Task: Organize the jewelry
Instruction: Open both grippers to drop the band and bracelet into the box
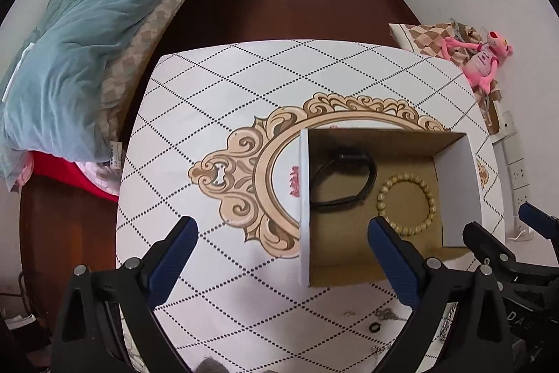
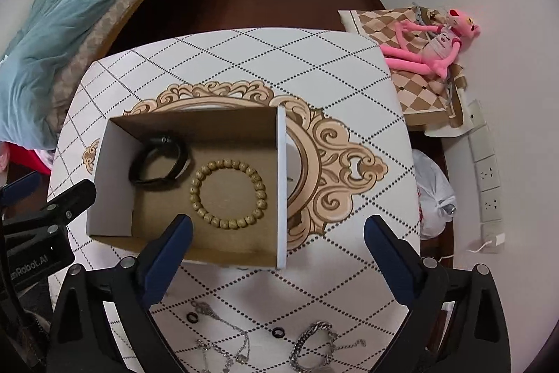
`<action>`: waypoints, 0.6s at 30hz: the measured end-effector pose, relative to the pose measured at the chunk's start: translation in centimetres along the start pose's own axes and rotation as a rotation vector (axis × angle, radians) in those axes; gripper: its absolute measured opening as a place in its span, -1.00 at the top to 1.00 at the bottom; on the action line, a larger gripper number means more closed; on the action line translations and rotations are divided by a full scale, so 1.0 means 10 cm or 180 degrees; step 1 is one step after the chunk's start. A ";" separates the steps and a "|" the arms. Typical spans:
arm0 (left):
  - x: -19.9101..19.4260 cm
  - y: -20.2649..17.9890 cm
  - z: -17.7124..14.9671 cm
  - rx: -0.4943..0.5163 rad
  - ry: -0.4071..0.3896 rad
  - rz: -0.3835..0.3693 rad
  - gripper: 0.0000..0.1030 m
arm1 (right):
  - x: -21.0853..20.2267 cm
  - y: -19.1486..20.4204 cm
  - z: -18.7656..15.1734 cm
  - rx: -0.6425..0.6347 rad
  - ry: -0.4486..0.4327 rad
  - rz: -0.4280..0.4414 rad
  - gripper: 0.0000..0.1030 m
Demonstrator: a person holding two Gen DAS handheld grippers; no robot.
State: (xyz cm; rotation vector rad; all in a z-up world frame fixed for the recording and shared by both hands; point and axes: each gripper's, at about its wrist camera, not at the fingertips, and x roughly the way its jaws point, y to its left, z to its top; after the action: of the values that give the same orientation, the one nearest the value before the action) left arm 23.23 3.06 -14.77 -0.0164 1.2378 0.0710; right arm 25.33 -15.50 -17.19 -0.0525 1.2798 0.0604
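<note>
A cardboard box (image 2: 281,184) with white outer walls stands open on the table, also seen in the left wrist view (image 1: 304,198). Inside it lie a black band (image 2: 159,165) (image 1: 344,182) and a tan beaded bracelet (image 2: 229,194) (image 1: 407,200). Near the table's front edge lie a silver link bracelet (image 2: 314,343), a thin silver necklace (image 2: 223,327) and two small black rings (image 2: 191,316). My left gripper (image 1: 283,224) hangs open over the box's left wall, holding nothing. My right gripper (image 2: 278,222) hangs open over the box's right wall, also empty.
The table (image 2: 244,58) has a white diamond-pattern cover with a gold ornament. A bed with a teal blanket (image 1: 87,41) stands at the left. A pink plush toy (image 2: 429,48), a power strip (image 2: 487,173) and a plastic bag (image 2: 433,194) lie at the right by the wall.
</note>
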 end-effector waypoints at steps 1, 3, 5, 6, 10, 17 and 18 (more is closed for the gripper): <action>-0.02 0.00 -0.01 -0.0003 -0.0005 0.0010 -0.93 | -0.01 0.00 -0.02 0.0007 0.0002 0.0003 -0.93; -0.07 0.00 -0.04 -0.0006 -0.0029 0.0046 -0.93 | -0.03 0.02 -0.04 0.0004 -0.0001 -0.0005 -0.93; -0.14 0.01 -0.07 -0.0029 -0.0071 0.0034 -0.93 | -0.07 0.02 -0.07 0.0002 -0.0012 0.0000 -0.93; -0.18 0.02 -0.08 -0.0034 -0.0102 0.0033 -0.93 | -0.11 0.02 -0.08 0.0006 -0.0032 0.0002 -0.93; -0.39 0.02 -0.16 -0.0041 -0.0224 0.0099 -0.93 | -0.30 0.04 -0.16 0.0002 -0.0158 -0.0050 -0.93; -0.85 0.04 -0.33 -0.0058 -0.0454 0.0125 -0.93 | -0.77 0.07 -0.33 0.0019 -0.0413 -0.0094 -0.93; -0.91 0.05 -0.35 -0.0057 -0.0487 0.0127 -0.93 | -0.85 0.08 -0.36 0.0019 -0.0449 -0.0093 -0.93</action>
State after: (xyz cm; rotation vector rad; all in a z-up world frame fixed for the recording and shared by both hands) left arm 16.91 2.96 -7.32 -0.0016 1.0846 0.1160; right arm 19.38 -15.15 -10.11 -0.0608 1.1379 0.0344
